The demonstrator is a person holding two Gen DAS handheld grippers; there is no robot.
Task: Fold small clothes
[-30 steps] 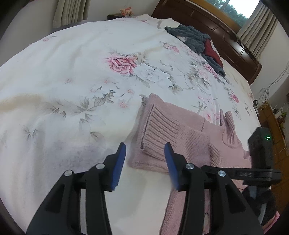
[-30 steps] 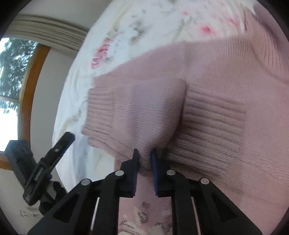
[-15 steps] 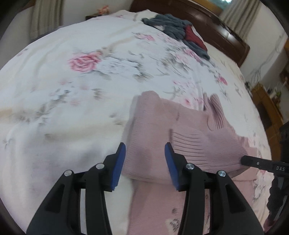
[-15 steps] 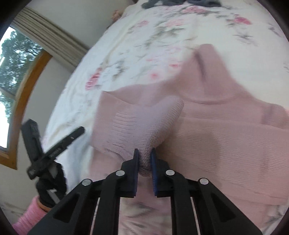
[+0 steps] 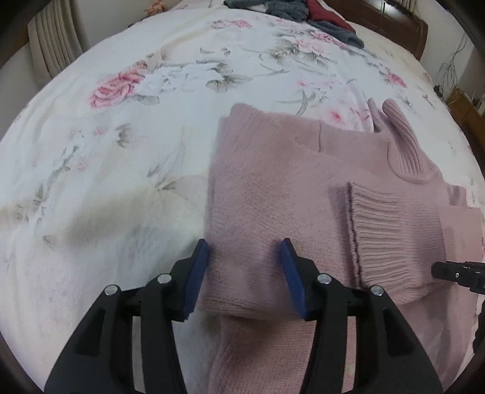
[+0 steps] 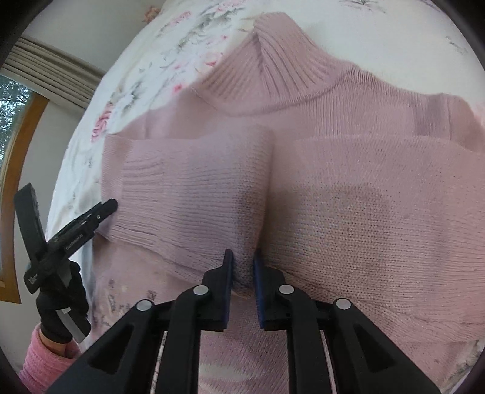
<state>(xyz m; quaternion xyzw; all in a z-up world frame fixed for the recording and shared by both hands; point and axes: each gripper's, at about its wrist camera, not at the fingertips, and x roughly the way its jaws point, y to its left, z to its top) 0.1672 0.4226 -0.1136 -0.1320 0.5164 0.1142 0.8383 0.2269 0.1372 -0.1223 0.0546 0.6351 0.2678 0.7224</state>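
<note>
The pink knit sweater (image 5: 272, 188) lies on the floral bedspread (image 5: 121, 136), collar (image 6: 272, 60) pointing up the bed, and a ribbed-cuff sleeve (image 6: 188, 194) is folded across its chest. The right gripper (image 6: 242, 266) has its jaws pinched nearly together on a tuck of that sleeve, a bunch of knit wedged between the blue pads. The left gripper (image 5: 245, 272) hangs over the sweater's near side edge with its jaws wide apart, nothing between them but the cloth lying underneath.

The step in hand looks like laying the sleeve flat across the body. To do it well, I'd say the right side should bring the cuff (image 5: 394, 242) down square to the side seam and let go only once the knit rests without a hump; the left could press or pin the folded edge so it doesn't creep. Soft, stretchy knit like this drags easily, so slow and low is the call.

Room to work? Plenty. Open bedspread runs wide to the left of the sweater and up toward the collar. A heap of grey and red clothes (image 5: 303, 12) sits well apart by the wooden headboard (image 5: 409, 24). The squeeze is between the two grippers themselves: they are near each other over the chest.
</note>
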